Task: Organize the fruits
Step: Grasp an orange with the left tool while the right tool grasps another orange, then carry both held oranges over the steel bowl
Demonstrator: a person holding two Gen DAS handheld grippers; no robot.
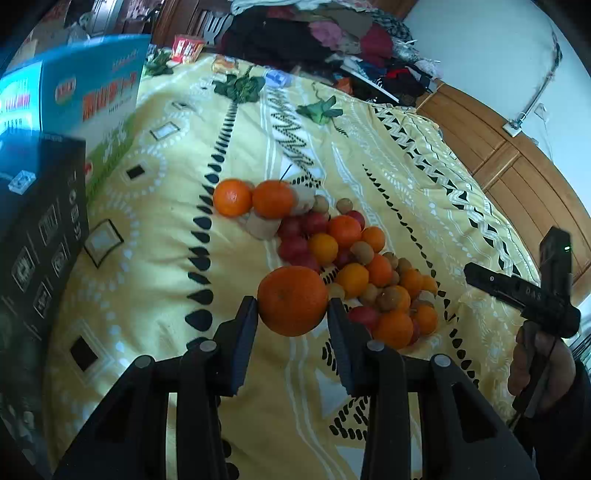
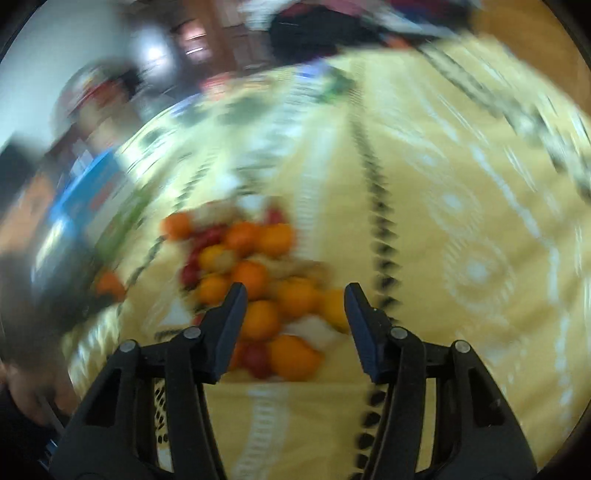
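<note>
- The left gripper (image 1: pixel 291 308) clamps a large orange (image 1: pixel 292 301) between both pads, lifted above the yellow bedspread (image 1: pixel 155 258).
- The right gripper (image 2: pixel 295 295) is badly blurred in its own view; its jaws stand apart with nothing between the pads.
- Just beyond lies the fruit pile (image 1: pixel 354 266): oranges, red fruits, small brown ones.
- Farther left, two boxes (image 1: pixel 92 103) are cut off by the frame.

From my left wrist view, a fruit pile (image 1: pixel 354 266) lies mid-bedspread (image 1: pixel 369 155); two fruits (image 1: pixel 255 197) sit at its far left end. Boxes (image 1: pixel 74 122) stand to the left, heaped clothes (image 1: pixel 314 33) behind, and a wooden bedframe (image 1: pixel 509 155) along the right
</note>
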